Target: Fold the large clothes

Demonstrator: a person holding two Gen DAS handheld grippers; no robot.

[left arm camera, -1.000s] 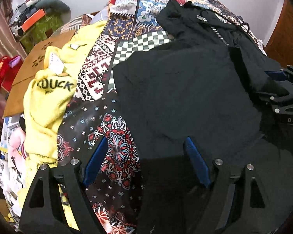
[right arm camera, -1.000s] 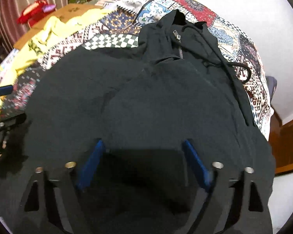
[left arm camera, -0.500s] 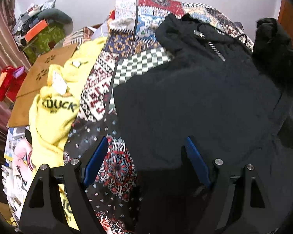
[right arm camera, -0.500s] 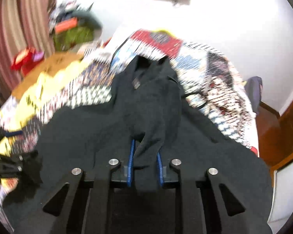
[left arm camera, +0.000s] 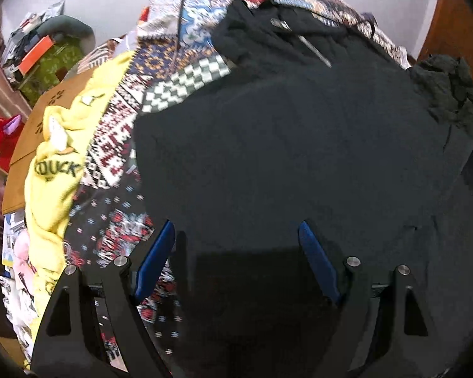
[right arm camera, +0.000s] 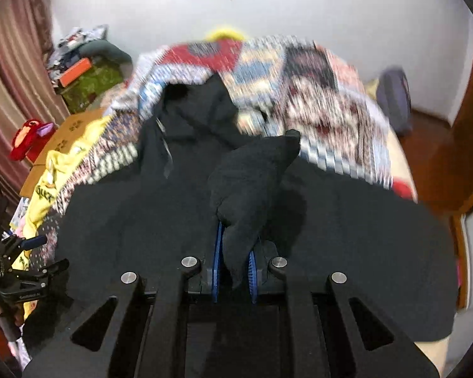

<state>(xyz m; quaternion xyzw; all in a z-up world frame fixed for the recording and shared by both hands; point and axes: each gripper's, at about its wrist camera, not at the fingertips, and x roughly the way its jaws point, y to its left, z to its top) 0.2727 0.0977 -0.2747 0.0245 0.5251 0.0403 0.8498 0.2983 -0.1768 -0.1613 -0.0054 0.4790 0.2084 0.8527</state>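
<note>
Black hoodie (right arm camera: 242,182) fold pinched in right gripper (right arm camera: 235,267).

this is a bedroom in a home. there is a bed (right arm camera: 347,100) with a patchwork quilt (left arm camera: 186,72), a striped curtain (right arm camera: 6,94), and a red toy (right arm camera: 28,138).

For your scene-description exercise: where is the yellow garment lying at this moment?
In the left wrist view the yellow garment lies at the left edge of the patterned quilt, left of the black hoodie, beside the brown cardboard.
</note>
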